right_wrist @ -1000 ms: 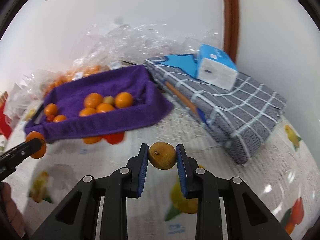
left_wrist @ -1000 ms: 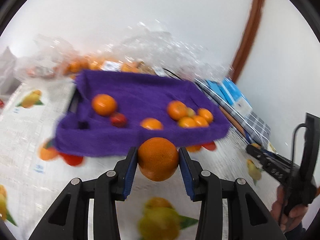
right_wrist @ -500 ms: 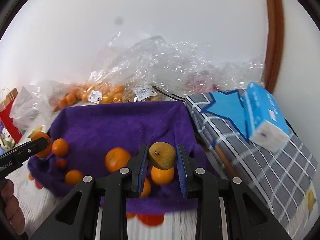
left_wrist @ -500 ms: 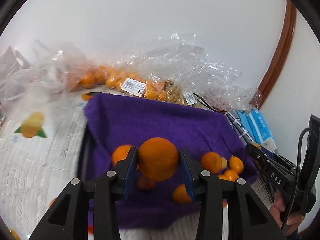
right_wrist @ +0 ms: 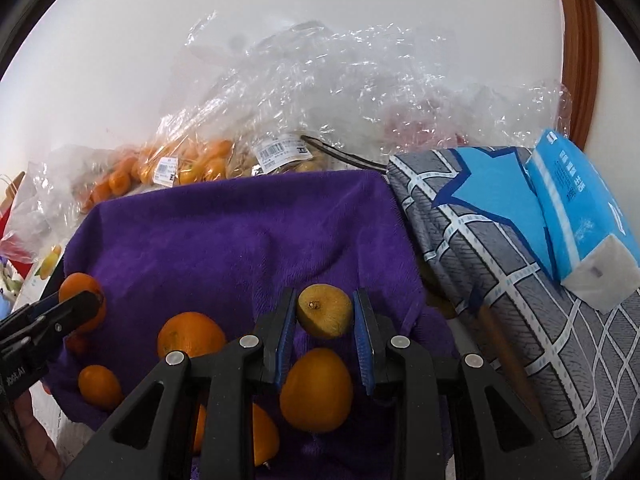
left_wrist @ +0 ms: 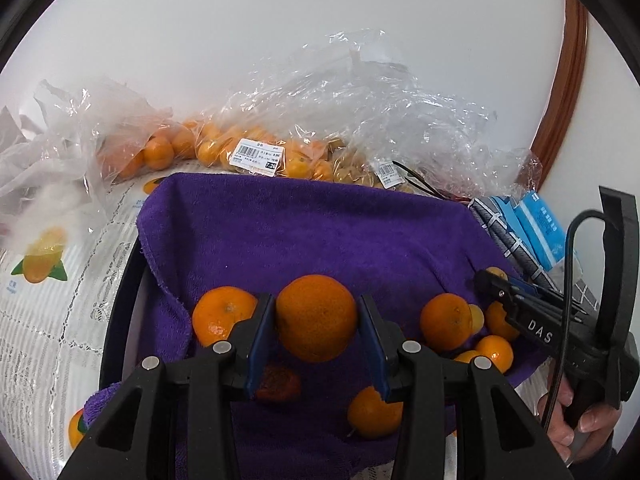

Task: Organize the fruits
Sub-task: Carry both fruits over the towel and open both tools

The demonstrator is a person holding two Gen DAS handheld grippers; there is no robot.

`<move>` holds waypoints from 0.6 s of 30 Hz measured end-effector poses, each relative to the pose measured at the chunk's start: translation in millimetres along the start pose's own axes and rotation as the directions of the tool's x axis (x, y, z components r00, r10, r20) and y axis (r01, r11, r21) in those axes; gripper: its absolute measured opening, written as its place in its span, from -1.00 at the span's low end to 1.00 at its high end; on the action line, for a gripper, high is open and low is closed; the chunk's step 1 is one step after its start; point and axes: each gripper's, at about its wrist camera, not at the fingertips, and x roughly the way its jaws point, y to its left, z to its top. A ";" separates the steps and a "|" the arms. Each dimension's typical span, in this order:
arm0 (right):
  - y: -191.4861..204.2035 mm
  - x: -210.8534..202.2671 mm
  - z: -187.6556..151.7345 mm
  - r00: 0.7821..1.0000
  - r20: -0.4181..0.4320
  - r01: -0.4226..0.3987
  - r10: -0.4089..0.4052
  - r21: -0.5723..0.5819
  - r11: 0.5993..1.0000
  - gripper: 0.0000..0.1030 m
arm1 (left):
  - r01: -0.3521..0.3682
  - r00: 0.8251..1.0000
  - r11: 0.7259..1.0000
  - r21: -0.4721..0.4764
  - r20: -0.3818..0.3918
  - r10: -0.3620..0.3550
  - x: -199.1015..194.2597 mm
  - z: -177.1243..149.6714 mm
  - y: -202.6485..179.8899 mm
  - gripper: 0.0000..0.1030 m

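My left gripper (left_wrist: 316, 320) is shut on a large orange (left_wrist: 316, 316), held above a tray lined with a purple towel (left_wrist: 320, 232). Several oranges lie on the towel, one (left_wrist: 222, 314) just left of the held fruit and a cluster (left_wrist: 448, 322) to the right. My right gripper (right_wrist: 324, 314) is shut on a small brownish-yellow kiwi (right_wrist: 325, 310) over the towel (right_wrist: 240, 232), with an orange (right_wrist: 316, 390) right below it. The right gripper (left_wrist: 532, 316) shows at the right edge of the left wrist view; the left gripper (right_wrist: 60, 312) with its orange shows at the left edge of the right wrist view.
Clear plastic bags of small oranges (left_wrist: 256, 152) and crumpled film (right_wrist: 340, 88) lie behind the tray by the white wall. A grey checked cloth with a blue star (right_wrist: 500, 240) and a blue tissue pack (right_wrist: 580, 216) sit to the right. A fruit-print tablecloth (left_wrist: 48, 280) covers the table.
Both grippers have moved forward from the bare tablecloth to above the purple towel, each still holding its fruit. The bags at the back now appear closer.
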 end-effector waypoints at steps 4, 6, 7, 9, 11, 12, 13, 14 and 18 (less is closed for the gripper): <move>-5.4 4.0 0.0 1.000 -0.015 -0.010 0.010 0.027 1.000 -0.46 | 0.004 1.000 1.000 -0.001 -0.018 -0.004 4.7 -1.3 1.1 -0.23; -7.1 4.4 -0.4 1.000 -0.018 -0.015 0.016 0.036 0.999 -0.46 | 0.012 1.000 1.000 -0.007 -0.020 -0.012 5.4 -1.3 2.6 -0.23; -6.8 3.9 -0.9 1.000 -0.017 -0.011 0.011 0.034 0.999 -0.46 | 0.014 1.000 1.000 -0.009 -0.019 -0.014 5.1 -1.2 3.2 -0.23; -4.6 2.0 -1.0 1.000 -0.009 -0.007 0.007 0.023 1.000 -0.44 | 0.018 1.000 1.000 -0.010 -0.015 -0.018 4.5 -0.8 3.1 -0.20; -3.0 -2.4 -1.6 1.000 0.004 -0.001 0.001 0.014 1.000 -0.33 | 0.028 1.000 1.000 -0.006 0.000 -0.028 0.5 -0.4 2.2 -0.04; -2.0 -7.4 -2.7 1.000 0.017 0.010 -0.011 0.011 1.000 -0.28 | 0.032 0.999 0.999 -0.005 0.009 -0.032 -2.5 -0.1 1.9 0.00; -1.2 -14.5 -3.9 0.999 0.035 0.020 -0.020 0.015 1.000 -0.24 | 0.033 0.999 0.999 -0.005 0.017 -0.033 -6.4 -0.1 1.8 0.07; -0.8 -20.0 -3.5 0.999 0.039 0.029 -0.029 0.021 0.999 -0.19 | 0.033 0.999 0.999 -0.008 0.024 -0.033 -11.2 0.8 2.1 0.12; 12.6 -76.5 -2.5 0.996 0.077 0.043 -0.044 0.011 0.999 0.07 | 0.027 0.998 0.998 -0.055 0.057 -0.024 -44.1 7.6 4.9 0.23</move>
